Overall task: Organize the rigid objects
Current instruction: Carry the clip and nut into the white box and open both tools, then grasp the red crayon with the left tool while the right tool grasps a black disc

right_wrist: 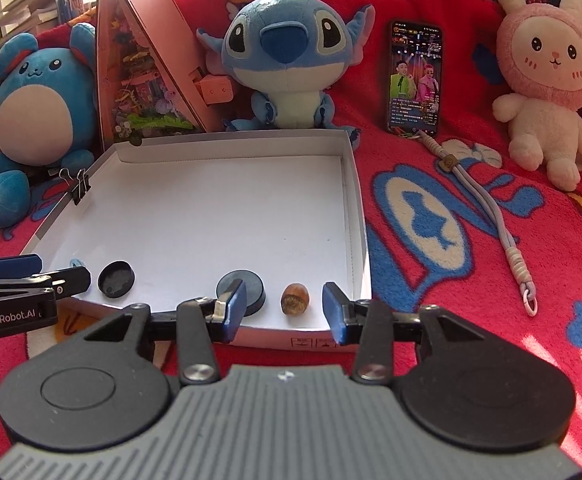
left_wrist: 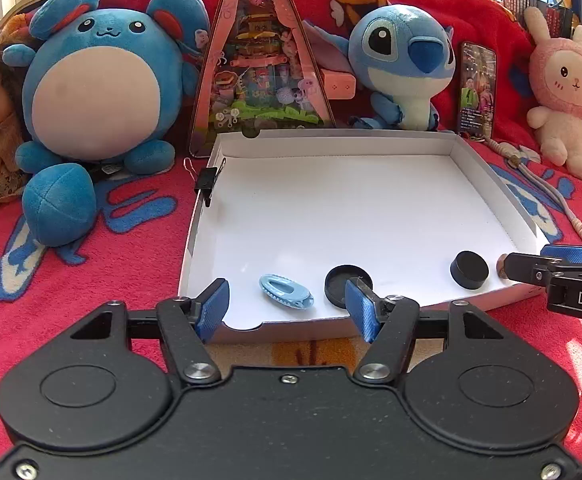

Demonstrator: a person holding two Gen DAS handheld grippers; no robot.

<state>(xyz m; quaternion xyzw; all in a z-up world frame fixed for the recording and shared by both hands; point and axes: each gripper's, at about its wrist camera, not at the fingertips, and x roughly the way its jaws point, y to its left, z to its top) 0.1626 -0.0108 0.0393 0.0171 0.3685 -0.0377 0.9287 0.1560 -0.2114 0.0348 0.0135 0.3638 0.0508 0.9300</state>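
Left tool (left_wrist: 289,306) spread, empty; right tool (right_wrist: 285,310) spread; hazelnut (right_wrist: 295,299) lies free in box (right_wrist: 355,184).

A shallow white cardboard tray (left_wrist: 487,168) lies open on the red blanket, its low walls upright and a black binder clip (left_wrist: 207,181) clamped on its left wall; four small things lie in a row along its near edge, none touching another. At the left a pale blue hair clip (left_wrist: 286,291) lies flat, slanted across the floor; beside it a black round cap (left_wrist: 343,280) rests hollow side up; further right a black round puck (right_wrist: 247,290), solid face up, sits flat on the white floor; last, near the right wall, a brown hazelnut (right_wrist: 295,299) shows its rough pale end toward the camera.
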